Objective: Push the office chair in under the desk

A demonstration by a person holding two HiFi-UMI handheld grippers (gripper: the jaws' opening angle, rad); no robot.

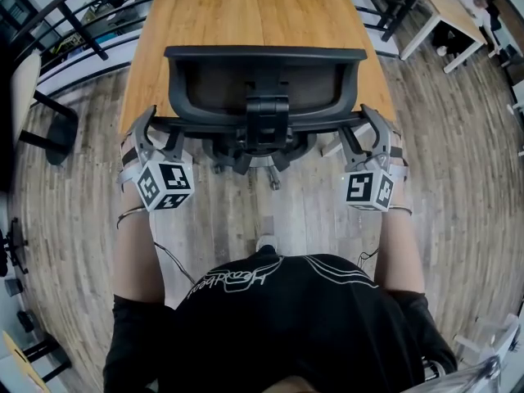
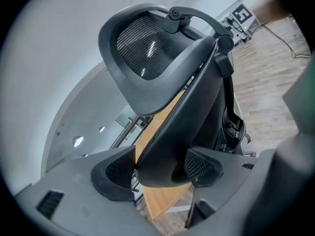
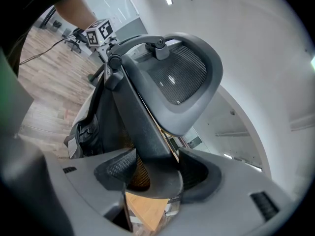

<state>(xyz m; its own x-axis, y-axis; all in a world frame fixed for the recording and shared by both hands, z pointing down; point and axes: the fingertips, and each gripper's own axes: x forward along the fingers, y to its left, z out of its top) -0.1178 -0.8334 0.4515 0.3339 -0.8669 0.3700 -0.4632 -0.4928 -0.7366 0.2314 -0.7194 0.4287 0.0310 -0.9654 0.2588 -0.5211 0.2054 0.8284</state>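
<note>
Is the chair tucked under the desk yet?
Nearly: the office chair has its backrest at the desk edge, base poking out. Left gripper and right gripper grip it.

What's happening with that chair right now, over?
Both shut: left gripper, right gripper, on office chair backrest edges. Chair at desk near edge, base showing. No obstacle seen.

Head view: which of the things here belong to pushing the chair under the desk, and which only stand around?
Belong to the job:
office chair
wooden desk
left gripper and right gripper, each shut on the chair's back frame

Only standing about:
white table, upper right
second chair, left edge
black railings beside the desk
</note>
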